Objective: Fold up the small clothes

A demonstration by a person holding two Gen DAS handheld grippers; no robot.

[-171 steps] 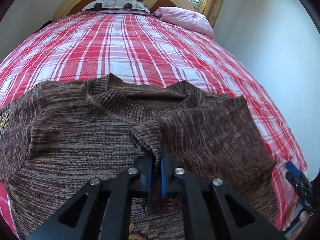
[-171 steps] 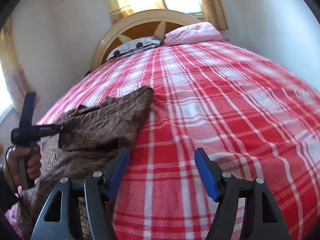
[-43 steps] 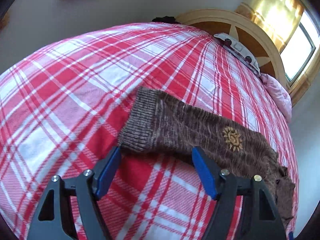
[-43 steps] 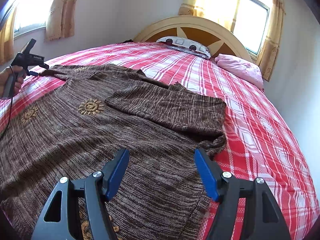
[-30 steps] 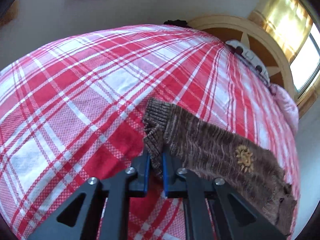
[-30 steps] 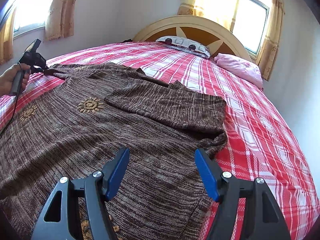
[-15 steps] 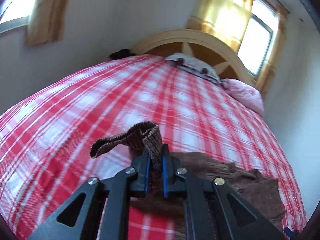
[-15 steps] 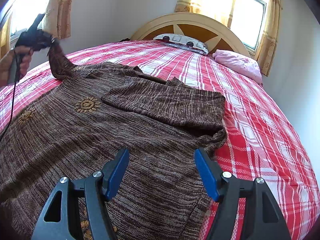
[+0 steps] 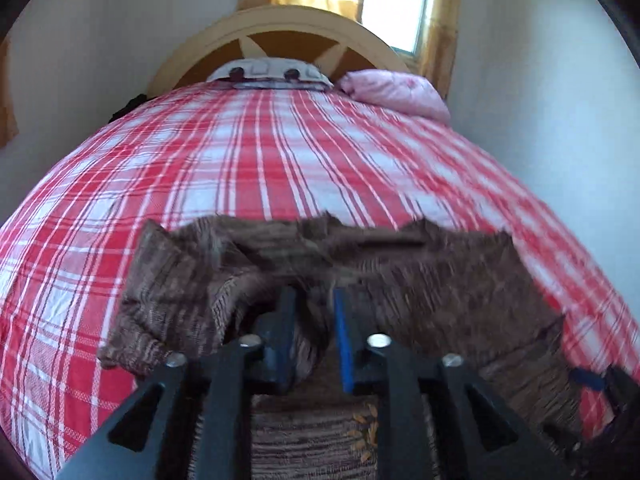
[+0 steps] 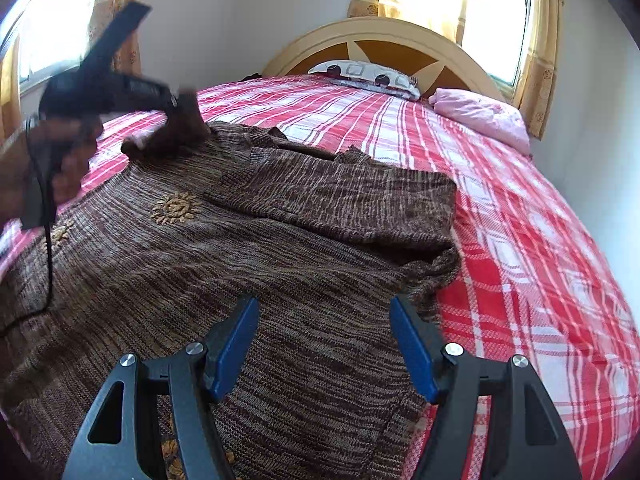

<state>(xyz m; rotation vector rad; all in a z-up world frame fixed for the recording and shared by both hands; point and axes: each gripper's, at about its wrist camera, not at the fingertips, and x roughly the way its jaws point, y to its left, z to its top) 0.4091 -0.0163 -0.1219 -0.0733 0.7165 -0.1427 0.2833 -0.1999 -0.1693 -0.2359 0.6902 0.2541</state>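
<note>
Sweater (image 10: 280,280), brown knit, spread on the plaid bed (image 10: 540,260) beneath the right hand-held gripper (image 10: 324,344), whose jaws stand wide and empty above the hem. Left sleeve (image 9: 176,296), flat on the bedspread a second ago, now carried inward over the chest by the left hand-held gripper (image 9: 314,340), jaws narrow with the cuff between them, apparently loosening; the right sleeve already lies folded across. Beyond: patterned pillow (image 10: 364,74), pink pillow (image 10: 480,118), headboard (image 10: 384,40); nothing obstructs the fold.

Both wrist views look low across the sweater (image 10: 280,280) toward the headboard (image 9: 280,36).
</note>
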